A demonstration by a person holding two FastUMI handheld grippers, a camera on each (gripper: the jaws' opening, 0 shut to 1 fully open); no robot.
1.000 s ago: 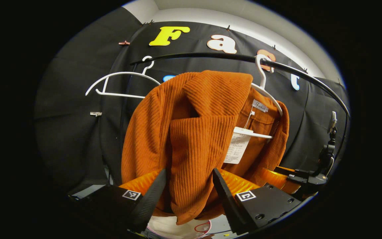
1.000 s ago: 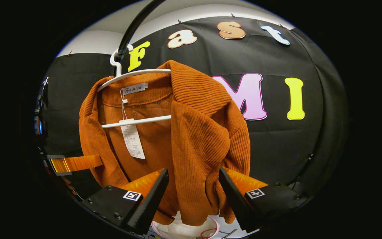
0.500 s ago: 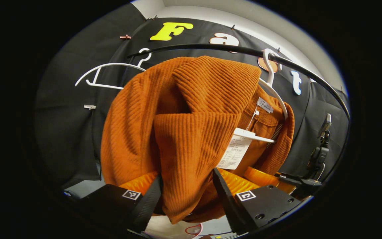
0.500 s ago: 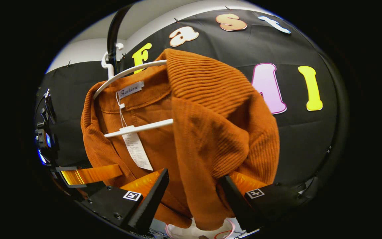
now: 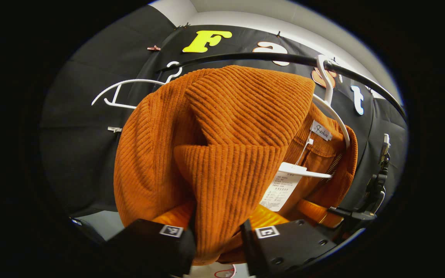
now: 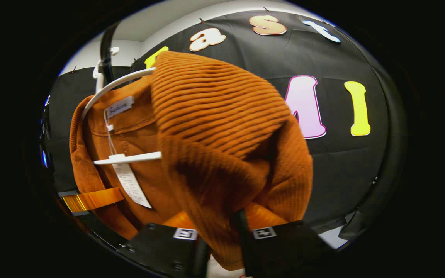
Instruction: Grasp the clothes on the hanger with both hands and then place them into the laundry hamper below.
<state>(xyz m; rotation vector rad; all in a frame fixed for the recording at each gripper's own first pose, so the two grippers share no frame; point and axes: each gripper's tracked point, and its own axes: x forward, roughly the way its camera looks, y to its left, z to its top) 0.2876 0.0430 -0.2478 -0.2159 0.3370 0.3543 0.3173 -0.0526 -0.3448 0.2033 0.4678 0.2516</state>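
Corduroy jacket (image 5: 222,154), rust-orange, on white hanger (image 5: 334,112): both claws pinching front panels. Risk: collar snagging hanger, dragging it off rail (image 5: 245,58).

The light is soft and even, and my orange corduroy jacket (image 5: 222,154) looks bright and sharp in the left gripper view. In the right gripper view it (image 6: 222,127) is smeared with blur. The black rail (image 5: 284,60) bends like a bow.
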